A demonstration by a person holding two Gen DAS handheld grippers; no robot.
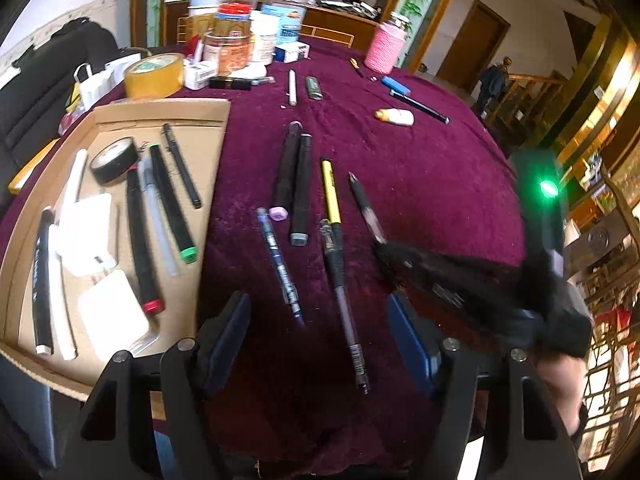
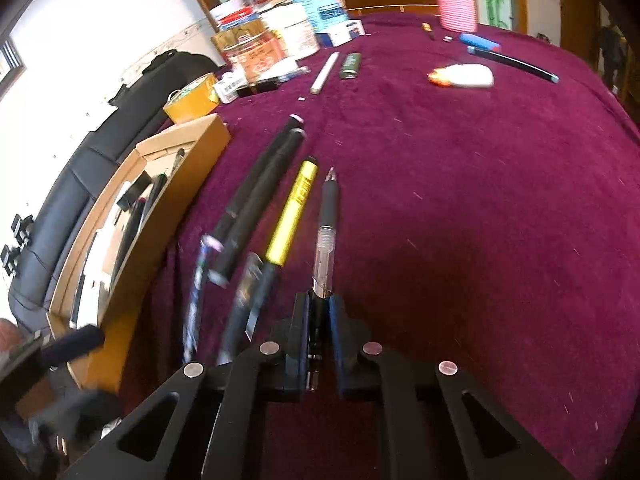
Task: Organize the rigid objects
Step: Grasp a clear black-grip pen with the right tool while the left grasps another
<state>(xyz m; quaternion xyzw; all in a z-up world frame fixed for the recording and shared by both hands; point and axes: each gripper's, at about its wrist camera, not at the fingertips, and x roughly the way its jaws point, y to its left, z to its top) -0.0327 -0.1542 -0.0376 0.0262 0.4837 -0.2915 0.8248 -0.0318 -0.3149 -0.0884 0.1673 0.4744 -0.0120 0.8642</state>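
Observation:
Several pens lie on the maroon tablecloth (image 1: 420, 184): two black markers (image 1: 294, 180), a yellow-and-black pen (image 1: 331, 192), a blue pen (image 1: 280, 268) and a long dark pen (image 1: 344, 304). My left gripper (image 1: 320, 336) is open and empty above the blue and dark pens. My right gripper (image 2: 319, 320) is shut on the rear end of a clear pen with a black grip (image 2: 327, 224). In the left wrist view that pen (image 1: 366, 208) and the blurred right gripper (image 1: 382, 246) show at the right.
A cardboard tray (image 1: 208, 120) at the left holds markers, black tape (image 1: 114, 160) and white adapters. Jars, a yellow tape roll (image 1: 154, 74) and a pink cup (image 1: 385, 46) stand at the back. Lighters, a white pen (image 1: 293, 88) and a white tube (image 2: 466, 75) lie farther off.

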